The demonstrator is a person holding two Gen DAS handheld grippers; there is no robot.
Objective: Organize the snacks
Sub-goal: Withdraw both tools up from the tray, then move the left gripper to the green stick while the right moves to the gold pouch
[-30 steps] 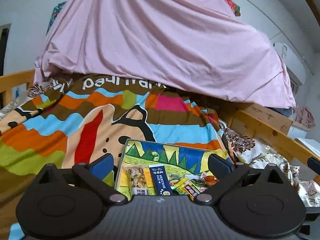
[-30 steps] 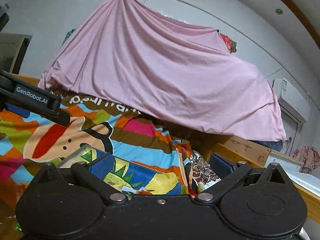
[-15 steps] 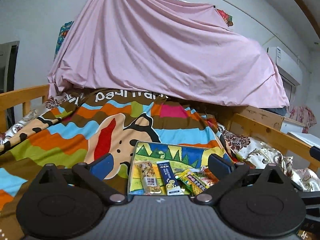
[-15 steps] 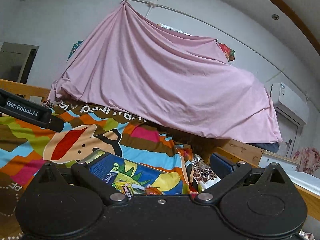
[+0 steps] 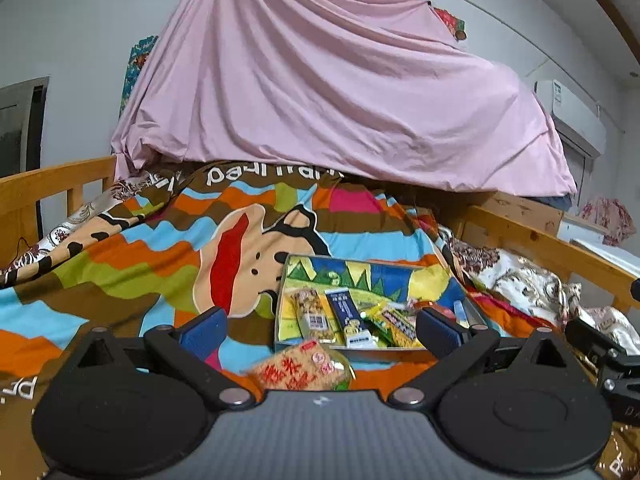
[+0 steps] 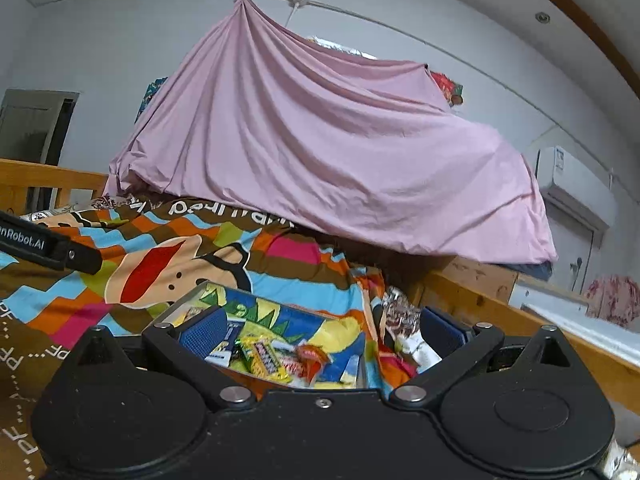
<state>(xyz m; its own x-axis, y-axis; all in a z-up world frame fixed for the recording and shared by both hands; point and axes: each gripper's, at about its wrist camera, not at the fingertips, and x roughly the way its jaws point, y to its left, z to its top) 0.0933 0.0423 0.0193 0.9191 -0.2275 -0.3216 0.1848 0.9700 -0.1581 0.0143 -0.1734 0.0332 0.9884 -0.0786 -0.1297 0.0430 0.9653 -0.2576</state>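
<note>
1. Soft bedspread (image 5: pixel 132 268) under tin tray (image 5: pixel 416 280): I judge pressing may tip it.
2. Orange snack packet (image 5: pixel 300 368) lies outside, before left tongs (image 5: pixel 318 330); both tongs gape empty.
3. Right tongs (image 6: pixel 320 330) risk scattering tray snacks (image 6: pixel 268 356).

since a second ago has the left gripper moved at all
Yes. The left gripper has backed away from the tray: an orange packet lying on the blanket in front of the tray now shows, hidden earlier.

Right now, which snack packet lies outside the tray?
The orange packet with red characters, on the blanket just before the tray; the others lie inside it.
</note>
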